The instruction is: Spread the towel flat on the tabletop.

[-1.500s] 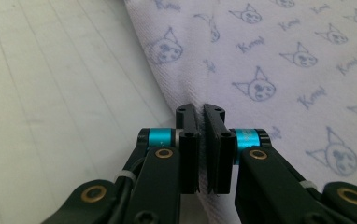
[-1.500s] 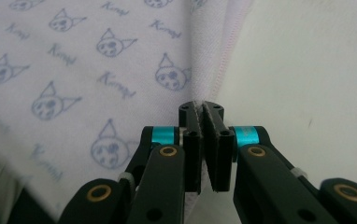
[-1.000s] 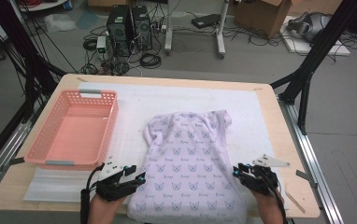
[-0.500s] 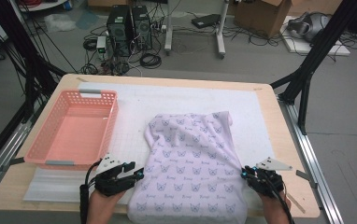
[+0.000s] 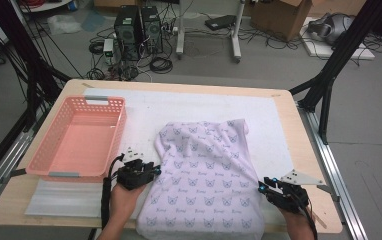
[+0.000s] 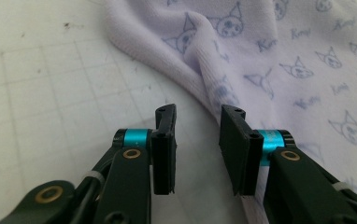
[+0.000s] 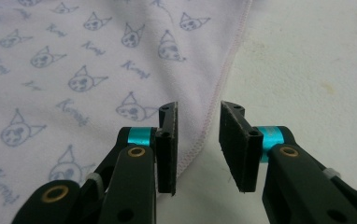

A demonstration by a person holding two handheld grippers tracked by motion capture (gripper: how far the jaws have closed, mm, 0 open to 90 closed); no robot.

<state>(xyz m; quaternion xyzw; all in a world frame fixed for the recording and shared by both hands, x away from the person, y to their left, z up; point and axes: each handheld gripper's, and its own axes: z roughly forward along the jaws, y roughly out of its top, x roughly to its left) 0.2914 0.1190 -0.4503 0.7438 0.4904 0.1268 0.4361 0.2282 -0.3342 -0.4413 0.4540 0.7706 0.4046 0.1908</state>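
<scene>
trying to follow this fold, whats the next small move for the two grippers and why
Probably ease both forward and close on the cloth's side edges. The left gripper, whose jaws have just been closing, has a gap with the lilac garment's rolled edge just ahead of it. The right gripper straddles the stitched hem without pinching it. Neither holds cloth yet.

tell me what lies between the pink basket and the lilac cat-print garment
In the high view, a bare strip of white mat separates the pink basket from the lilac garment; nearer the person, the left gripper sits there.

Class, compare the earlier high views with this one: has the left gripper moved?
Yes. The left gripper has shifted rightward, away from the pink basket, onto the garment's left edge.
</scene>
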